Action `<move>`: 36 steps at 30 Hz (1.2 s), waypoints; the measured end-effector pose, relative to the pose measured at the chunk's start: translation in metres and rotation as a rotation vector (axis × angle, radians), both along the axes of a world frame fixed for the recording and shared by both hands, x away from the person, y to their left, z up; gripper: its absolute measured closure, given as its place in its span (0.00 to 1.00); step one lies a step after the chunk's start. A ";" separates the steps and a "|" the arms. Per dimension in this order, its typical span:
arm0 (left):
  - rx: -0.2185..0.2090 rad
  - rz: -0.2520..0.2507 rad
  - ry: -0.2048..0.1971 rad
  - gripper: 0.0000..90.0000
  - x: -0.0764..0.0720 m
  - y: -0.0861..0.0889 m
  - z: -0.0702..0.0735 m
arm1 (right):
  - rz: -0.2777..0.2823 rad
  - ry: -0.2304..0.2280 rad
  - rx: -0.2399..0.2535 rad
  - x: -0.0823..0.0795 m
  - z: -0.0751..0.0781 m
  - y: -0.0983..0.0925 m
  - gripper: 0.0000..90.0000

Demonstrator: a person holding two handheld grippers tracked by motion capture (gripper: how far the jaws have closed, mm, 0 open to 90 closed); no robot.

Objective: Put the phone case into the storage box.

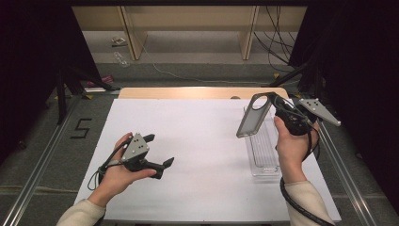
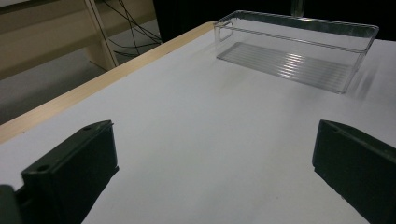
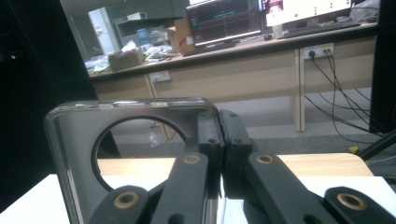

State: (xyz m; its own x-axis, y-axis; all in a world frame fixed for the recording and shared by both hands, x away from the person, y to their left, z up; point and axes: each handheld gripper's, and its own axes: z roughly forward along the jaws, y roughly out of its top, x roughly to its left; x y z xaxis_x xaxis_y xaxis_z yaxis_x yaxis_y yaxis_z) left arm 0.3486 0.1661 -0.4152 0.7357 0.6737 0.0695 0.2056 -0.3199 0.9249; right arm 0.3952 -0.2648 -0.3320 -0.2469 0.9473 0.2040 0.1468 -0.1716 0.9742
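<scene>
My right gripper (image 1: pixel 274 100) is shut on the edge of a grey phone case (image 1: pixel 253 115) with a round camera hole, lifted above the far end of a clear plastic tray (image 1: pixel 261 150) at the table's right. In the right gripper view the case (image 3: pixel 79 140) stands upright left of the pinched pads (image 3: pixel 208 135). My left gripper (image 1: pixel 159 150) rests low over the white sheet (image 1: pixel 202 155) at the left, jaws wide open, nothing between them. In the left gripper view its fingers (image 2: pixel 77 165) frame bare white surface, with the clear tray (image 2: pixel 299 60) farther off.
A wooden table edge (image 1: pixel 197 92) runs along the far side of the white sheet. Beyond it are desk legs (image 1: pixel 134 37) and loose cables (image 1: pixel 275 42) on the floor. A metal rail (image 1: pixel 42 160) borders the left side.
</scene>
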 end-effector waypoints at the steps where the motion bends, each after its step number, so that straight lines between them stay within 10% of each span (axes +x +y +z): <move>1: 0.000 0.001 0.001 0.00 0.000 0.000 0.000 | -0.001 -0.002 0.003 0.000 0.000 -0.001 0.99; 36: -0.005 0.002 0.000 0.00 0.000 0.000 0.000 | -0.039 0.000 -0.018 0.001 0.000 -0.009 0.99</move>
